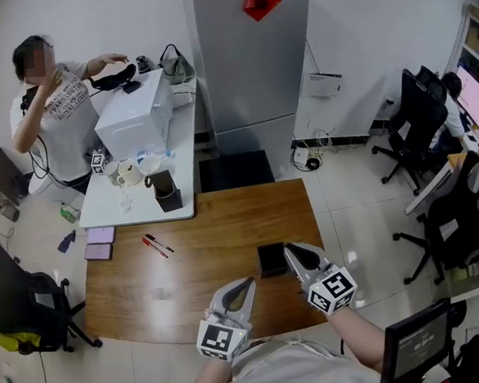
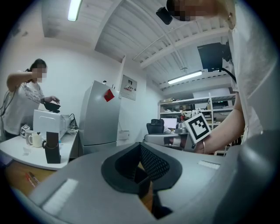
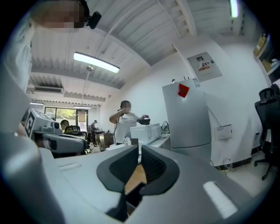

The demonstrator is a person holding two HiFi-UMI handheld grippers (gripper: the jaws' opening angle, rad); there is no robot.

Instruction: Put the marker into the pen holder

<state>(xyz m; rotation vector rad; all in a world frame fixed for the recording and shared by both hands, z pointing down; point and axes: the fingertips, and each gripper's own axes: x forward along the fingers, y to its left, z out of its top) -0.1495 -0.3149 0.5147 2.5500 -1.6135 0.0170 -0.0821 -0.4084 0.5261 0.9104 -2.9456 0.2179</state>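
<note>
Two markers, a red one (image 1: 153, 248) and a black one (image 1: 160, 243), lie side by side on the left part of the wooden table (image 1: 209, 230). A black square pen holder (image 1: 270, 259) stands near the table's front right. My right gripper (image 1: 292, 249) hovers just right of the holder, its jaws shut and empty (image 3: 140, 154). My left gripper (image 1: 247, 283) is held at the front edge, well right of the markers, also shut with nothing in it (image 2: 141, 151).
A white table (image 1: 143, 210) beyond the wooden one carries a white box (image 1: 134, 114), mugs and a second black holder (image 1: 167, 192). A person (image 1: 53, 101) stands at its far left. Purple notebooks (image 1: 100, 242) lie at the wooden table's left edge. Office chairs (image 1: 419, 125) stand right.
</note>
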